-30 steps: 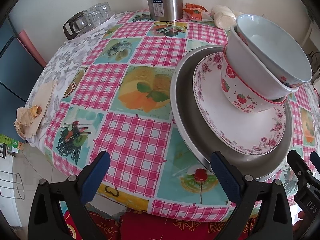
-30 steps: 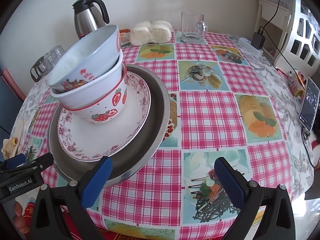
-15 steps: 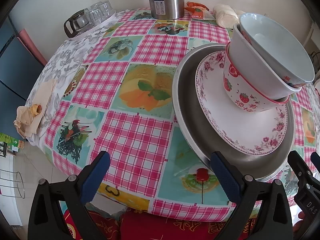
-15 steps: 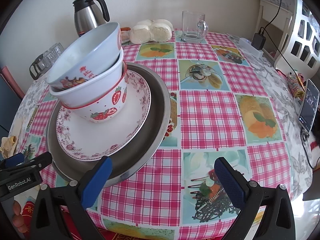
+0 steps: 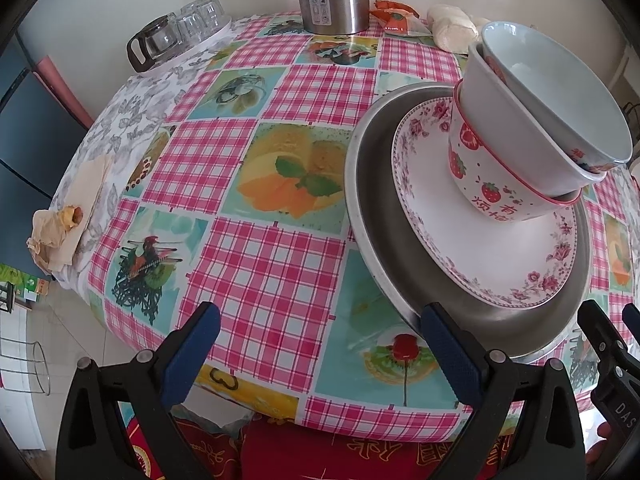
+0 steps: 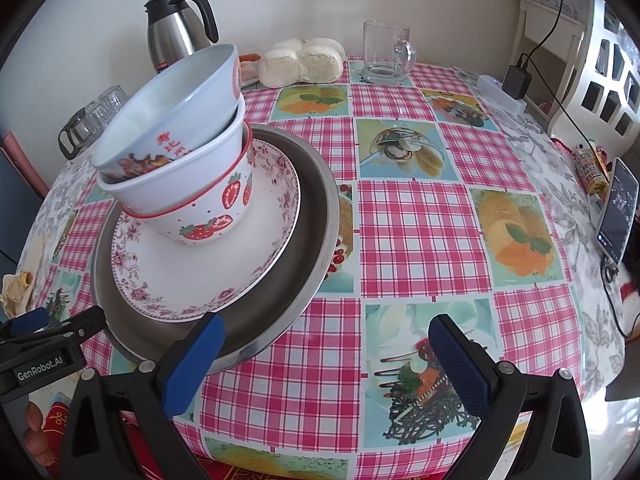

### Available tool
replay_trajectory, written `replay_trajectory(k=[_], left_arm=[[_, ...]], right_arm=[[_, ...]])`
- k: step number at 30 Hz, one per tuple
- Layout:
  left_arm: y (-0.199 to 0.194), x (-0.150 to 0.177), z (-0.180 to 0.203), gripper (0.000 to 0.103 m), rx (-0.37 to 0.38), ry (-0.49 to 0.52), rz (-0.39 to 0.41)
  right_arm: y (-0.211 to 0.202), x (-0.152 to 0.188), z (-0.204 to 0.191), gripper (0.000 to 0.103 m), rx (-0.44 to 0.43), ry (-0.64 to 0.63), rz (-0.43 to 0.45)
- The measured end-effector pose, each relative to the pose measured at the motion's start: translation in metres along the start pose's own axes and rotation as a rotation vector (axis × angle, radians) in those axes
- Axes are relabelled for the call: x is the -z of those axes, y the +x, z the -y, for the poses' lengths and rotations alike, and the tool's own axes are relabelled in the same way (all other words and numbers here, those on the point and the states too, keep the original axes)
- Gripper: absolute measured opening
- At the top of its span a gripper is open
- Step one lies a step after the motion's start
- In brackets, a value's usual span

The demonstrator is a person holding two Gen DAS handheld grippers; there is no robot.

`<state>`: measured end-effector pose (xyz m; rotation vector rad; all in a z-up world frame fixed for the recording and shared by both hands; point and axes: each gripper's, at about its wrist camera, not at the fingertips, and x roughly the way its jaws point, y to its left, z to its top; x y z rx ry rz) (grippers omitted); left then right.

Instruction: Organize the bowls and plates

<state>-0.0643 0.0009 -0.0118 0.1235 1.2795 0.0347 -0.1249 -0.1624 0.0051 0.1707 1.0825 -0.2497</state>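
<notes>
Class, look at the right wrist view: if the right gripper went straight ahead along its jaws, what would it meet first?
Probably the checked tablecloth; the right gripper is open, and the steel tray lies left of its line. Depth is unclear.

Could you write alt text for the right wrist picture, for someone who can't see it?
Three nested bowls lean on a floral plate inside a steel tray on a checked tablecloth. Open blue-tipped tongs frame the foreground; a kettle, buns and glass mug stand behind.

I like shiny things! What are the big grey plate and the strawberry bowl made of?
The big grey plate looks like brushed steel: dull silver, with a bright rim. The strawberry bowl looks like glazed ceramic, smooth, white and glossy, though it could be melamine.
</notes>
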Motion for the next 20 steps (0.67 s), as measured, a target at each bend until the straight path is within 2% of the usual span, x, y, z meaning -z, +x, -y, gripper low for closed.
replay_trajectory(k=[20], left_arm=[[-0.0020,-0.0014,-0.0046,0.100,-0.011,-0.035,0.006]], right_arm=[[0.0013,0.0021,0.0027,0.103,0.001,0.001,-0.002]])
